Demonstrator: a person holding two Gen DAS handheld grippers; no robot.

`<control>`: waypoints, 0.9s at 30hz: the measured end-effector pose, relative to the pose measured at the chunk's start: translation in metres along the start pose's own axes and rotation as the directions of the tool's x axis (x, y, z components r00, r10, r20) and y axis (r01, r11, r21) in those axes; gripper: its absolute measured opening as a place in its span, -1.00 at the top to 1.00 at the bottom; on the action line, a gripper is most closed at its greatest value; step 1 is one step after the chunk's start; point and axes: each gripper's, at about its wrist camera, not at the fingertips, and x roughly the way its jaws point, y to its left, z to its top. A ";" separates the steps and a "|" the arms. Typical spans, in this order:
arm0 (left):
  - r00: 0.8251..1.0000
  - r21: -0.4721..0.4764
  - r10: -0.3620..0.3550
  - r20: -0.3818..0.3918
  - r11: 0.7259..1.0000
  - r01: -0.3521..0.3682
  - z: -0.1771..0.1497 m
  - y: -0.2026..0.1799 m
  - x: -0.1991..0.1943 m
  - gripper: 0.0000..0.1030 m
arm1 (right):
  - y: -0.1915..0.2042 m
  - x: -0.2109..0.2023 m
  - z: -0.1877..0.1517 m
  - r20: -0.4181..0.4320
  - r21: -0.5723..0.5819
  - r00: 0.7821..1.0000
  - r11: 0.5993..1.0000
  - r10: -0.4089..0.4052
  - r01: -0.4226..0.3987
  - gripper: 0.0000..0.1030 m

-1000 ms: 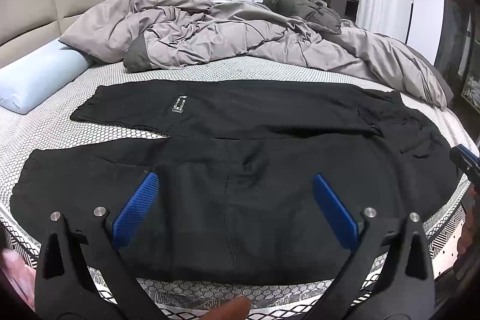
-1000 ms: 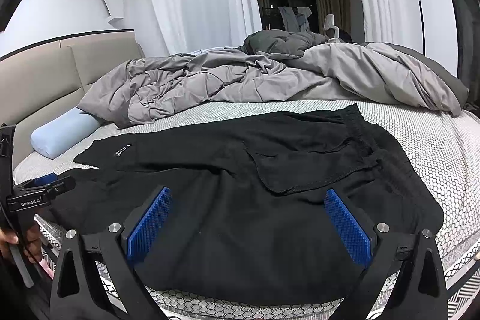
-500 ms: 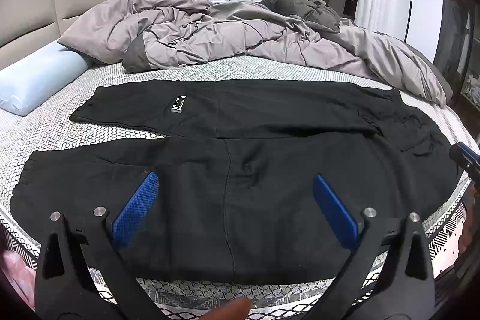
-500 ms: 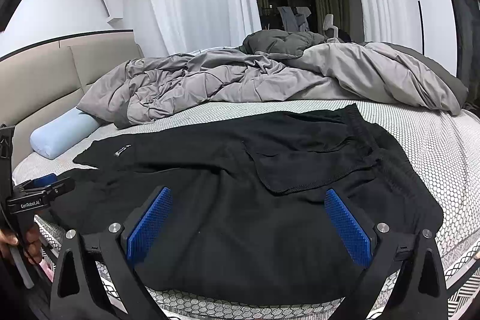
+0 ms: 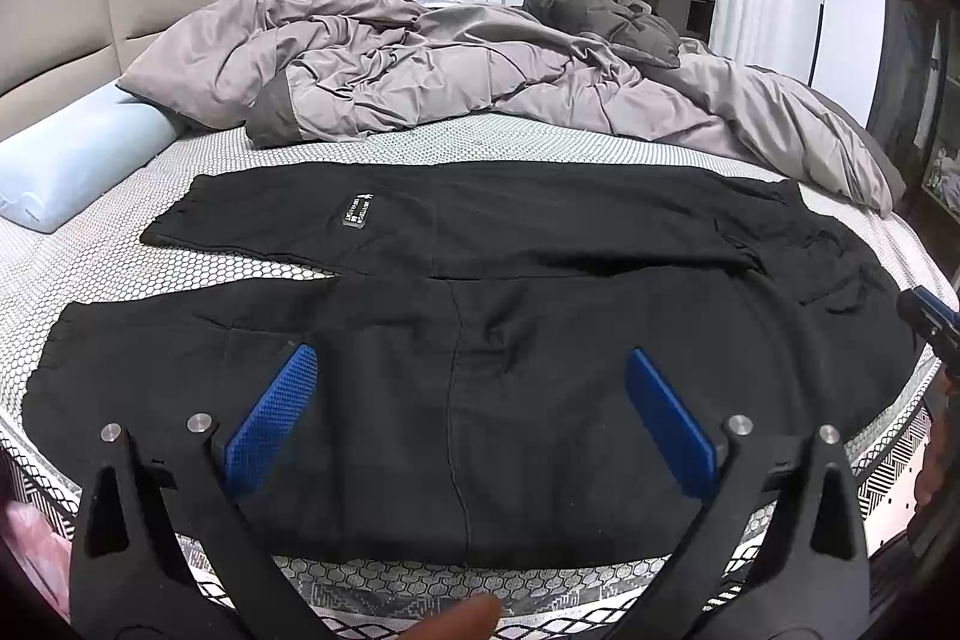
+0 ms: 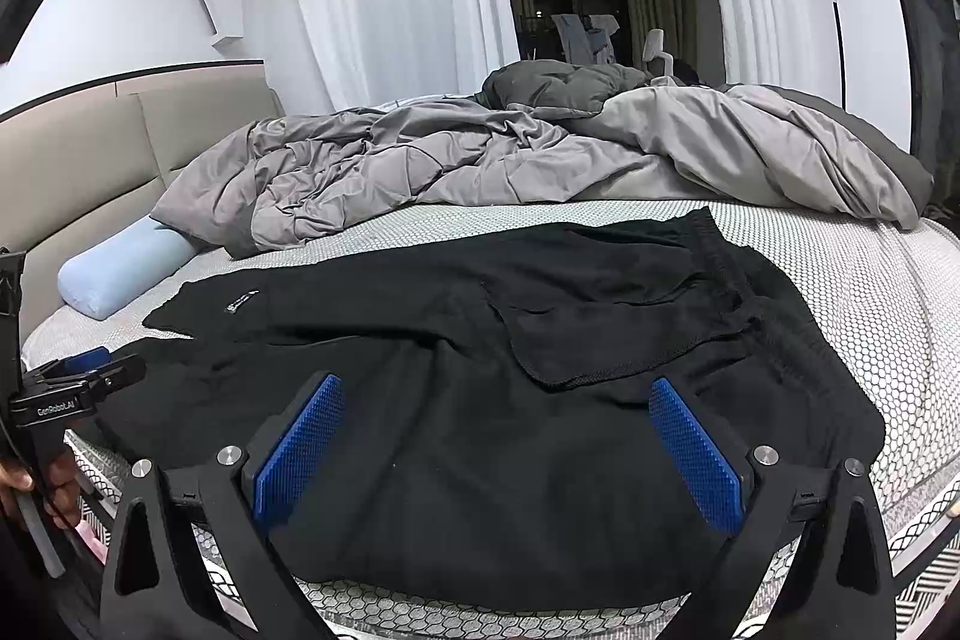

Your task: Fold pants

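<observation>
Black fabric pants lie spread flat on the white honeycomb-patterned mattress, filling the lower half of both frames, probably laid out so a fold can start from the near edge. Long axis runs left-right across the frame: leg cuffs at centre-left, elastic waistband toward the right. The two legs lie one behind the other, far leg carrying a small white-print label.

Left gripper, blue-padded fingers wide apart, holding nothing, hovers over the near leg. Right gripper, also spread wide and empty, hangs over the seat area (each aimed at its own half, likely to pinch the near edge).

Crumpled grey duvet is pushed to the upper frame; pale blue bolster pillow sits at left, both off the pants.
</observation>
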 end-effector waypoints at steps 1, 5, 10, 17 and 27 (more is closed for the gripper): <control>1.000 0.000 0.001 -0.001 1.000 -0.001 0.000 0.000 0.000 -0.98 | 0.000 0.000 0.000 0.000 0.001 1.000 1.000 0.000 0.000 -1.00; 1.000 0.002 0.000 -0.001 1.000 0.000 0.000 0.000 0.000 -0.98 | 0.000 -0.001 0.000 0.003 0.001 1.000 1.000 -0.003 0.003 -1.00; 1.000 0.002 -0.001 0.001 1.000 0.001 0.000 0.000 0.000 -0.98 | -0.003 -0.002 0.001 0.015 0.010 1.000 1.000 -0.008 0.008 -1.00; 1.000 -0.002 0.003 -0.002 1.000 -0.003 0.001 0.000 -0.001 -0.98 | -0.004 -0.002 0.002 0.007 0.014 1.000 1.000 0.006 -0.006 -1.00; 0.999 -0.076 0.008 0.036 0.997 -0.005 0.020 0.045 -0.022 -0.98 | -0.011 0.022 0.002 -0.172 0.045 0.981 0.996 0.088 -0.081 -1.00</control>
